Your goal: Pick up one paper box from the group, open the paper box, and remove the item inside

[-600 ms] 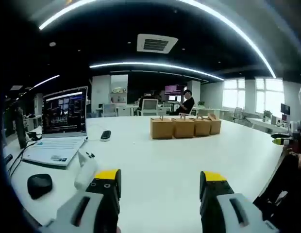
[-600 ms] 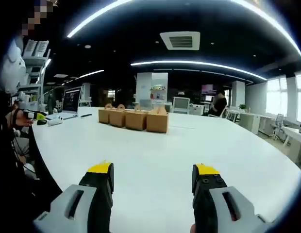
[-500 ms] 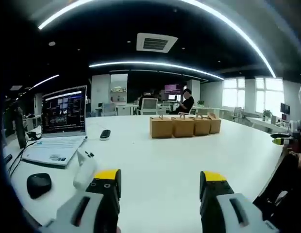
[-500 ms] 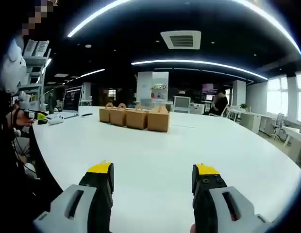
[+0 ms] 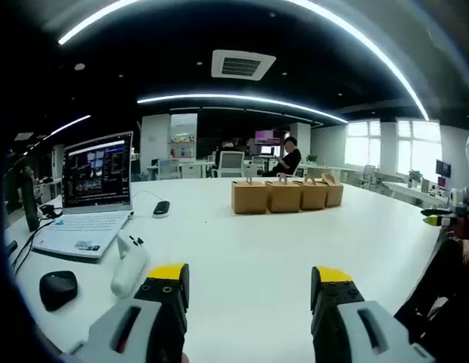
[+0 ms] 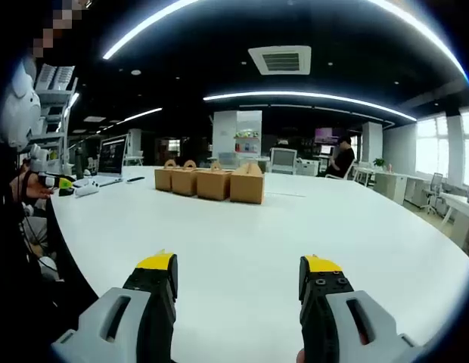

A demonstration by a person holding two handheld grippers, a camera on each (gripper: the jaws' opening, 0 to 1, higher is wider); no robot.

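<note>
A row of several brown paper boxes (image 5: pixel 287 196) with carry handles stands on the white table (image 5: pixel 250 249), far ahead of my left gripper (image 5: pixel 252 281). Its yellow-tipped jaws stand wide apart with nothing between them. In the right gripper view the same row of paper boxes (image 6: pixel 210 183) sits ahead and to the left on the table (image 6: pixel 280 234). My right gripper (image 6: pixel 240 270) is open too, empty, hovering low over the tabletop, well short of the boxes.
An open laptop (image 5: pixel 89 198), a black mouse (image 5: pixel 57 288), a white handheld device (image 5: pixel 128 261) and a small black object (image 5: pixel 162 207) lie at the left. A person (image 5: pixel 290 159) sits far behind the boxes. Another person (image 6: pixel 19 189) stands at the table's left edge.
Both views shifted only slightly; the boxes sit a touch lower and nearer in the left gripper view. Nothing on the table moved and both grippers stay open.
</note>
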